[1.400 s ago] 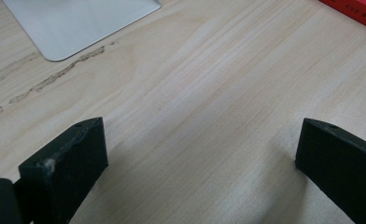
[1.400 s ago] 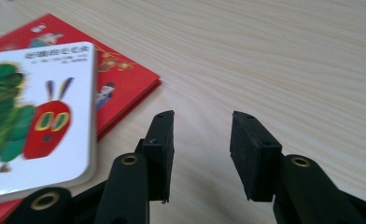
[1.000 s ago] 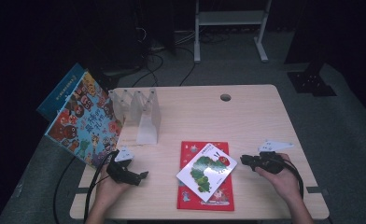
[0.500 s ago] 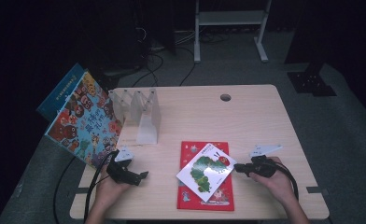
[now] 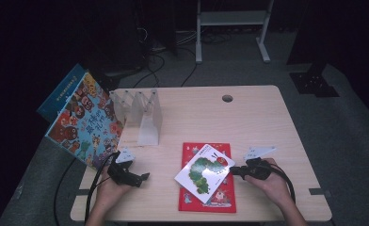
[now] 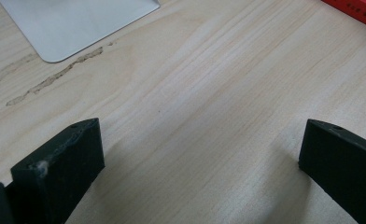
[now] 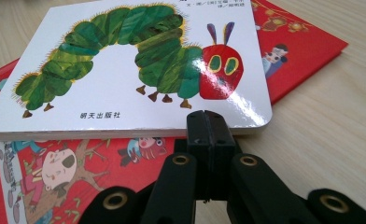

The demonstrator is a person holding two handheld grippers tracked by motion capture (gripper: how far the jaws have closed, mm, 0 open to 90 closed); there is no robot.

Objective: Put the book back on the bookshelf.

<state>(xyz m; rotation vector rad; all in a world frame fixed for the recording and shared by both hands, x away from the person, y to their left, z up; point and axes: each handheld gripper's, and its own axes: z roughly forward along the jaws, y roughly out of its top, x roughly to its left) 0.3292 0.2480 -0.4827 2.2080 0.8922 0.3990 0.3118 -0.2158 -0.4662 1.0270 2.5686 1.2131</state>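
The right hand-held gripper [image 7: 208, 122] has its jaws pressed together, nothing between them, tips at the near edge of the white caterpillar book [image 7: 139, 65], apparently to nudge or lift it; that book lies askew on the red book [image 5: 210, 200], on the table [image 5: 248, 117]. The left hand-held gripper [image 6: 200, 154] rests with its jaws apart over bare wood, idle.
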